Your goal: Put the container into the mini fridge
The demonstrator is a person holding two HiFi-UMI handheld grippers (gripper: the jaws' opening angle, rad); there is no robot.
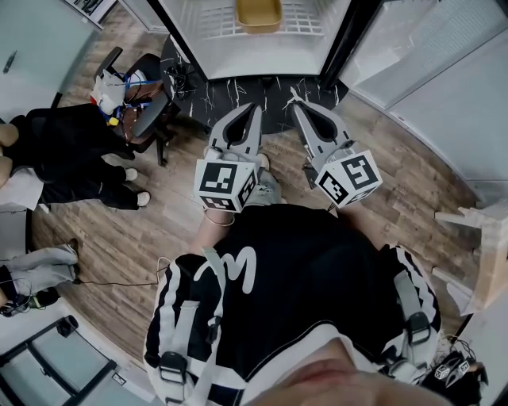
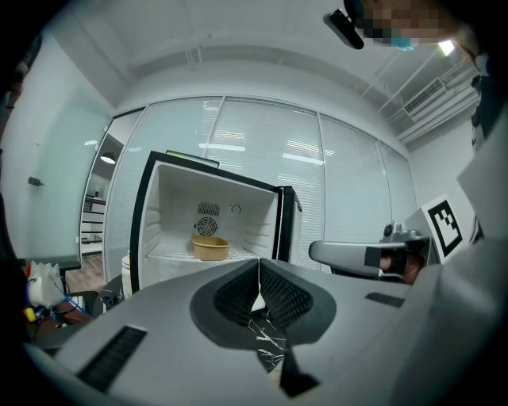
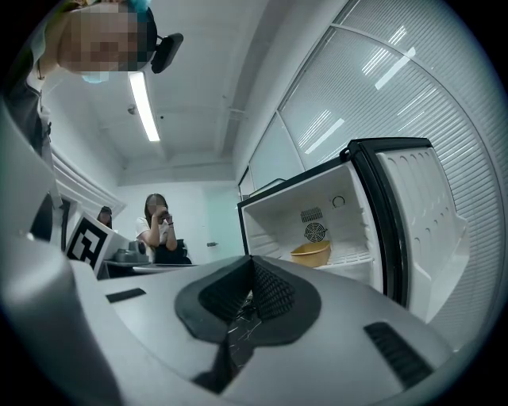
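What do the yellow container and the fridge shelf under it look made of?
Yellow container: probably plastic, matte, evenly coloured with a smooth moulded rim. Shelf: seemingly white-coated wire, shown by its open grid of thin bars.

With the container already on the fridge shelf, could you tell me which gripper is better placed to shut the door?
Likely the right gripper: the open door stands on its side, farther from the left gripper.
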